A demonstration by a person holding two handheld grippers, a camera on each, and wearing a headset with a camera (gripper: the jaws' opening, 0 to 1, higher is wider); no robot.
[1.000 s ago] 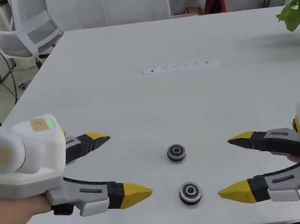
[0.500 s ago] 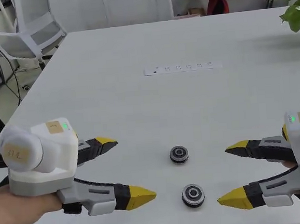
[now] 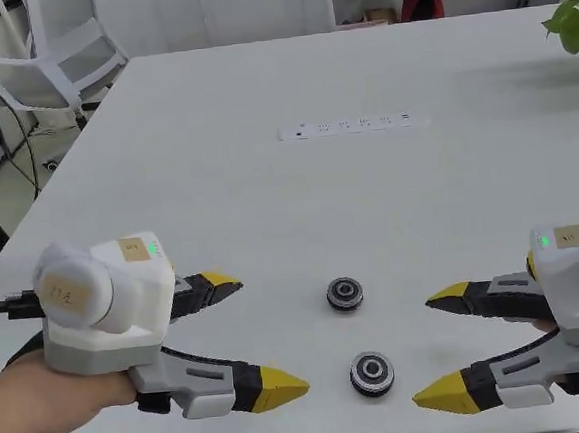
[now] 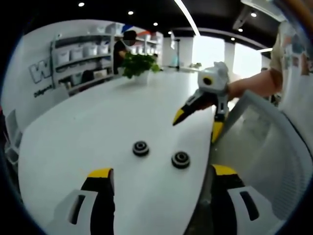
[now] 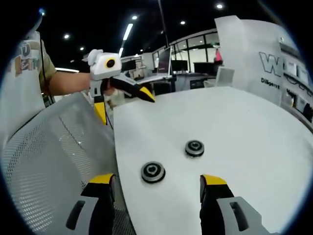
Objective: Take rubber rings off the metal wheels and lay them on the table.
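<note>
Near the front edge of the white table, two small metal wheels lie flat. The near wheel sits just right of and closer than the far wheel, and the two are apart, not touching. Dark rubber rings appear to sit around both rims, though the wheels are too small in these views to be sure.

To the left of the wheels, the left gripper hovers above the tabletop, its yellow-tipped jaws spread wide with nothing between them, pointing right toward the wheels. Opposite it, on the right, the right gripper points left with its jaws likewise wide and holding nothing. The near wheel lies between the two grippers' closer tips, and neither tool touches a wheel.

Farther back at mid-table lies a white power strip. A leafy plant stands at the far right corner, and a white chair is beyond the far left edge.
</note>
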